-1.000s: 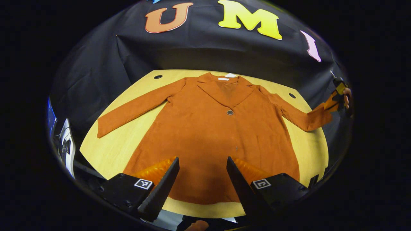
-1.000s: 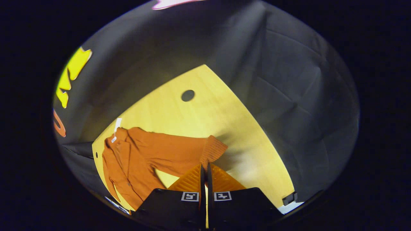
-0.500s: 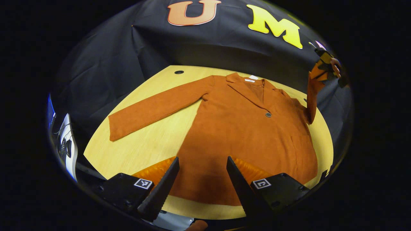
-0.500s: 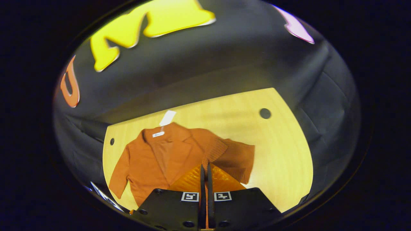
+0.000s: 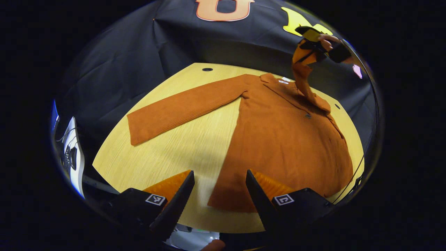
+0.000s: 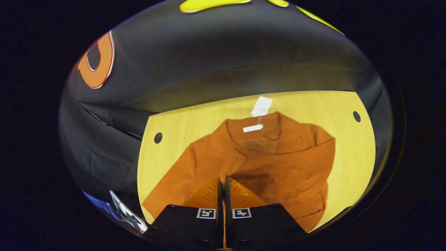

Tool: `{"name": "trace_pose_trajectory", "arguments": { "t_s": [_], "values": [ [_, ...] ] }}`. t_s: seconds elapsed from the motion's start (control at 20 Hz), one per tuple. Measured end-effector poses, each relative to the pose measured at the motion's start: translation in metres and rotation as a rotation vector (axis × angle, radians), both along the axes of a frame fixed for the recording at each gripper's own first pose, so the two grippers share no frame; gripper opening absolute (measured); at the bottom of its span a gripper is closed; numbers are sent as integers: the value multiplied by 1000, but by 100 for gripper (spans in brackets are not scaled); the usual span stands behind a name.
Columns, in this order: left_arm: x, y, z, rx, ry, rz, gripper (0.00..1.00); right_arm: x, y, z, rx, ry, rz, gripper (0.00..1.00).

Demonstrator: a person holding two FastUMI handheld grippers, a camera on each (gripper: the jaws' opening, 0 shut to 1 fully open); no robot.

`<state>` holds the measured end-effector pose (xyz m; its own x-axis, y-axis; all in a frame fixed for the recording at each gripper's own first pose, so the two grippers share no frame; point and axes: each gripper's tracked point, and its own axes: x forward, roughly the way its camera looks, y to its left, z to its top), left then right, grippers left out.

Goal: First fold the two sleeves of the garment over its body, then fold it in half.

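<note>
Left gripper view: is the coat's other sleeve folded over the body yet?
No. That sleeve lies stretched out flat on the table, clear of the coat's body.

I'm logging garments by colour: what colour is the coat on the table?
Rust orange throughout, sleeves included; the coat shows best in the left gripper view, spread on the wooden table.

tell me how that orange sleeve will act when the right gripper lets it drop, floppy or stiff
Probably floppy: the sleeve hangs limp from the right gripper, draping down to the coat. It looks thick and ribbed, so likely lands flat without sliding. The other sleeve lies flat on the table.
</note>
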<state>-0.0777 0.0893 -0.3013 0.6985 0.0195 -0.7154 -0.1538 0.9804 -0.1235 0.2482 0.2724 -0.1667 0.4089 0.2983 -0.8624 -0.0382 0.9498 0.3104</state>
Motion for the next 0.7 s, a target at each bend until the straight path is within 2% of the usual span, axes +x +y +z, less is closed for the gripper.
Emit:
{"name": "trace_pose_trajectory", "arguments": {
  "t_s": [0.2,0.25,0.3,0.5,0.55,0.65,0.7],
  "values": [
    [-10,23,-1,-1,10,41,97,-16,45,-50,-38,79,33,2],
    [-13,28,0,-7,7,54,100,-20,54,-62,-40,96,34,2],
    [-16,33,0,-6,8,64,97,-25,57,-66,-37,105,25,5],
    [-29,47,-7,-13,23,112,97,-32,69,-73,12,116,24,9],
    [-32,50,-9,-18,30,123,97,-32,72,-73,21,112,32,17],
    [-36,55,-10,-18,36,144,97,-29,78,-64,50,79,55,17],
    [-37,58,-10,-13,38,154,97,-27,82,-60,52,64,75,27]
  ]
}}
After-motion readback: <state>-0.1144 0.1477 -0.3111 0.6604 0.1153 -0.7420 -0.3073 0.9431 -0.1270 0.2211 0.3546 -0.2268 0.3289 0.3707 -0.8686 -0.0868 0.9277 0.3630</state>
